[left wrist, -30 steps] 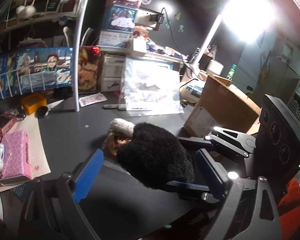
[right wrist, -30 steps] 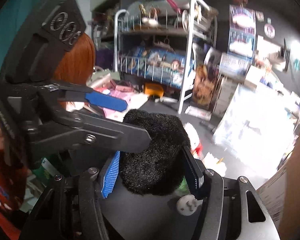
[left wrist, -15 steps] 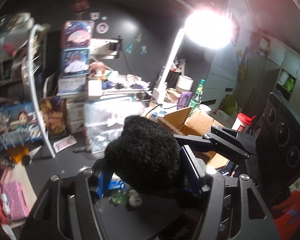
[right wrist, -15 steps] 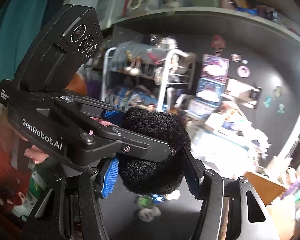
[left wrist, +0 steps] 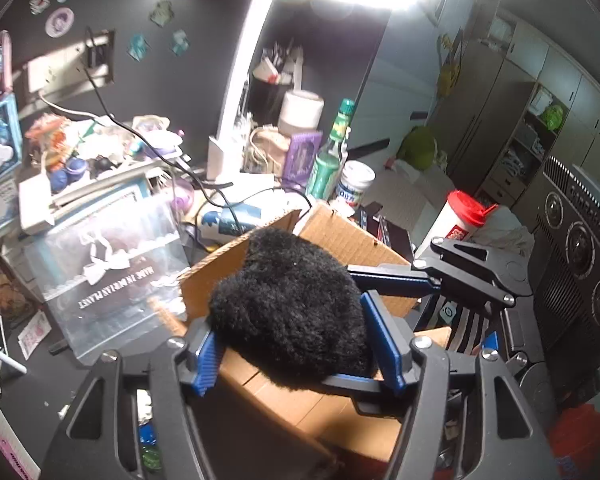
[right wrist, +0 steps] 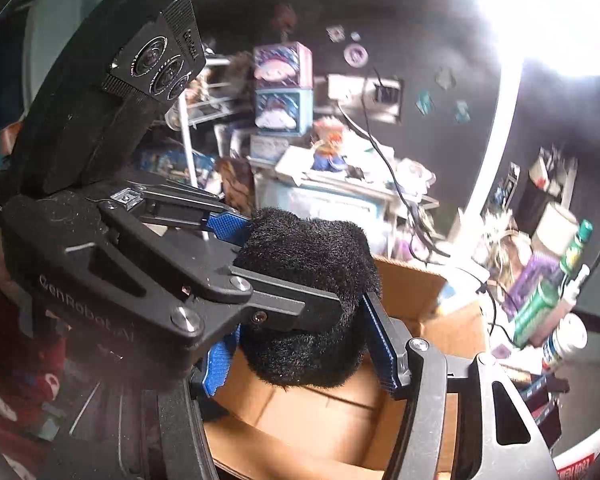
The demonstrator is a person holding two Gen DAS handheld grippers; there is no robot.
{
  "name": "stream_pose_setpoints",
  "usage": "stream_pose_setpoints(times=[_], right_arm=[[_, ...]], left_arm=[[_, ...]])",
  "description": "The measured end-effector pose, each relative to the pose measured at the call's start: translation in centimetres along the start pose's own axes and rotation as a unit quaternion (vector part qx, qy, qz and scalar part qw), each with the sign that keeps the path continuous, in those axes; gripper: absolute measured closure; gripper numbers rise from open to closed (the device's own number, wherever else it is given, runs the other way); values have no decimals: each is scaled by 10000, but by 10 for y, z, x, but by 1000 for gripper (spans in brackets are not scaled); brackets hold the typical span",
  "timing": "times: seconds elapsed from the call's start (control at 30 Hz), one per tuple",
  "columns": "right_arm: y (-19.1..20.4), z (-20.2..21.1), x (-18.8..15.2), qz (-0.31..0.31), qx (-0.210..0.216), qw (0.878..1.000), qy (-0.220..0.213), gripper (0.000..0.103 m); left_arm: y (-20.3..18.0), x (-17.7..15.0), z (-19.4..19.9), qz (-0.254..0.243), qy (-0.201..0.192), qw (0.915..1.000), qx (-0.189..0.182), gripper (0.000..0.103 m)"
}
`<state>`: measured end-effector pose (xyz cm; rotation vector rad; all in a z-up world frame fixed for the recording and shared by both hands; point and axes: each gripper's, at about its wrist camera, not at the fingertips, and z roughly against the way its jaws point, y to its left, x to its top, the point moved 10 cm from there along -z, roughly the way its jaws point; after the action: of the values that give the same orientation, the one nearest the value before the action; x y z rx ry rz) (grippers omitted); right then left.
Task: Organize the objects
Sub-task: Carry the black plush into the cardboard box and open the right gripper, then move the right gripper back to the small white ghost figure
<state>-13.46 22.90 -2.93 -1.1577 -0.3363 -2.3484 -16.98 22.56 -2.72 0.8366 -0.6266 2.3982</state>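
While 2 grippers clamp it, fuzzy black plush overhangs cardboard box.

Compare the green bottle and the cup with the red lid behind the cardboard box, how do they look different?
The green bottle is tall and slim with a narrow neck and a small green cap; the red-lidded cup is wider, white-bodied, and topped by a broad red lid. The bottle stands among the desk clutter behind the cardboard box; the cup is further right. Both are upright and capped.
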Motion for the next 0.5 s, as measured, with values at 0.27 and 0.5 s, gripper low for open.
stream_pose_setpoints(times=[0.27,0.5], right_arm=[[-24,-13,-13,35,-119,9983,570,37],[-16,-4,-10,111,-99,9994,301,36]], left_arm=[[-2,0,-22,-67,263,9994,231,20],[9,0,22,-96,-184,9988,452,19]])
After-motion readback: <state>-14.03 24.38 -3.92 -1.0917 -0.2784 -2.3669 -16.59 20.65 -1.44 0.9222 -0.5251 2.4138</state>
